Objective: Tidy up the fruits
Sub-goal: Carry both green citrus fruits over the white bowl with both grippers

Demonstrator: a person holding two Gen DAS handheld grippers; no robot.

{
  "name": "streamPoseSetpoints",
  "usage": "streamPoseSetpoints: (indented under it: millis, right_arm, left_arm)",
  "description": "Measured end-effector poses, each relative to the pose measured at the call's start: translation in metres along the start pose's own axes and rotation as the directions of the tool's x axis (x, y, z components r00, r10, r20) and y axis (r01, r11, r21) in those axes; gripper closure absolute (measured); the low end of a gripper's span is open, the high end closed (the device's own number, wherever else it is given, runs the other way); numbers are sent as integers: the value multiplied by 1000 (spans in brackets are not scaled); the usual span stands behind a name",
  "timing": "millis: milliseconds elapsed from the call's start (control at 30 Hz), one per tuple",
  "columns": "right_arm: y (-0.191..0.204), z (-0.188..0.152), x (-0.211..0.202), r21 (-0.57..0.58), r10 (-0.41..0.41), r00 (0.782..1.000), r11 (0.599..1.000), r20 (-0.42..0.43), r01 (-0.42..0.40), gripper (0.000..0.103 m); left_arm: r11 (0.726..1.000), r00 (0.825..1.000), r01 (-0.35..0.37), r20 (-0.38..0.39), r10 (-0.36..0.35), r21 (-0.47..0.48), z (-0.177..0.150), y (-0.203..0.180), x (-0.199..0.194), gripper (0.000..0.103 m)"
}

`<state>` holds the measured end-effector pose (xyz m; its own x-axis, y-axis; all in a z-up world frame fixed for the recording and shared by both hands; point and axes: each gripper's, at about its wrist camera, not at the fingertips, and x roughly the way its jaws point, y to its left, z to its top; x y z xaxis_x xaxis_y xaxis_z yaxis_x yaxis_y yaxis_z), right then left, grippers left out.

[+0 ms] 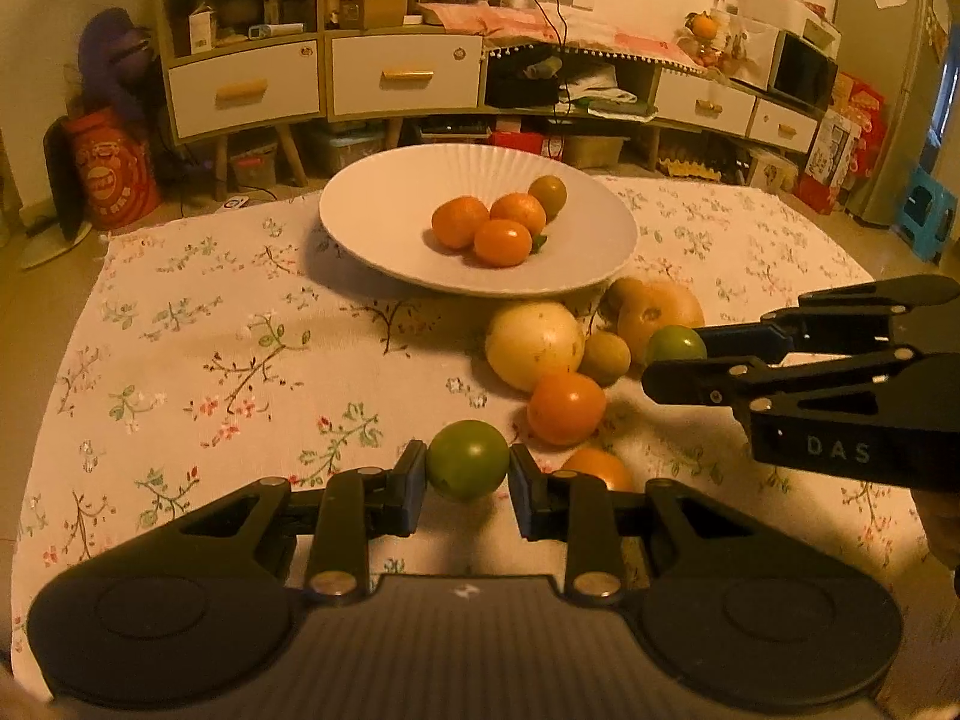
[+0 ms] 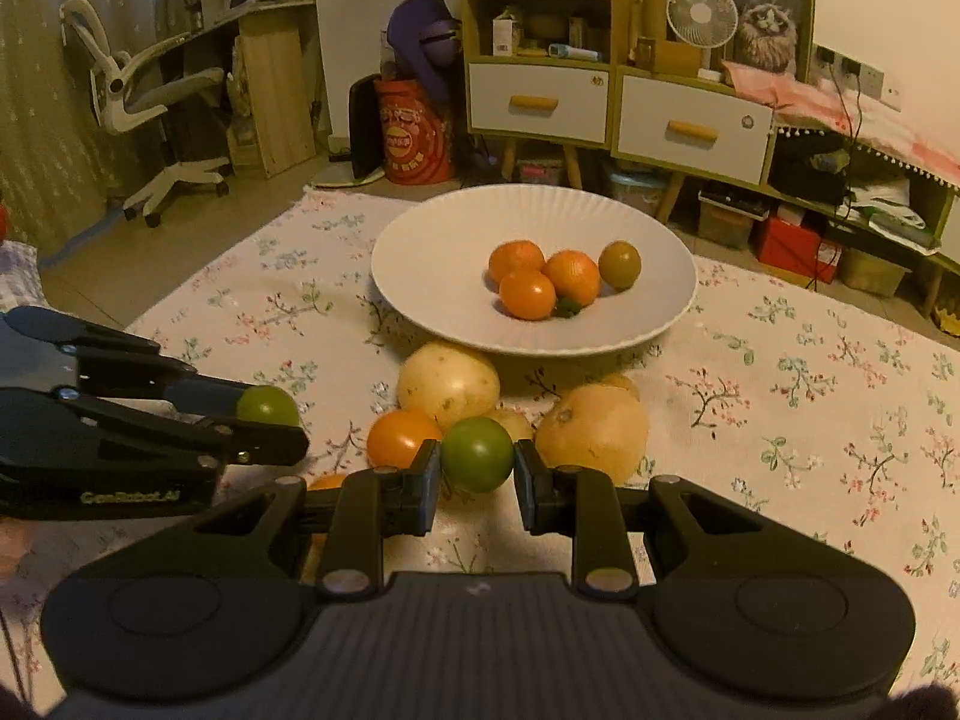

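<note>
The left gripper [image 1: 468, 471] is closed on a small green fruit [image 1: 468, 467], its blue pads pressed to either side of it; the right gripper [image 2: 477, 465] likewise clamps a second green fruit [image 2: 478, 453] between its pads. Both are held above the floral tablecloth [image 1: 210, 360], though whether either fruit clears the cloth or brushes it I cannot quite tell.

Ahead of both grippers sits a wide white plate [image 1: 372, 210]; in it lie three orange fruits [image 1: 459, 222] bunched together, touching, with an olive-green fruit [image 1: 548, 194] at their far right edge and what may be a small green leaf tucked beside the nearest one.

Between the plate and the grippers a loose cluster lies on the cloth; a pale yellow round fruit [image 1: 534, 345] lies just in front of the plate's near rim; a larger tan-orange fruit [image 1: 660, 312] sits to its right; a small brownish fruit [image 1: 605, 357] nestles between them. An orange fruit [image 1: 566, 408] lies just ahead and right of the left gripper; another orange fruit [image 1: 600, 468] is partly hidden behind that gripper's right finger.

From the left wrist view the right gripper reaches in from the right side, its fruit beside the tan one; from the right wrist view the left gripper enters from the left, near the cluster.
</note>
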<state>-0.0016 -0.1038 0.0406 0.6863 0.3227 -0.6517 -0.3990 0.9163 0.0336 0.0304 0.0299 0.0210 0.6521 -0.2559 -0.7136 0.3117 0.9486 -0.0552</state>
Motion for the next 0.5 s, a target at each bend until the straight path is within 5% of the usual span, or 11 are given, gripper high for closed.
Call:
streamPoseSetpoints:
  millis: [200,500]
  right_arm:
    - [-6,14,-6,23,5,999,1000,34,-6,80]
    - [-25,33,4,16,-40,997,999,70,39,80]
  left_arm:
    - [999,1000,4,24,-3,-45,17,3,-2,80]
    - [1000,998,-16,66,15,11,58,-1,14,80]
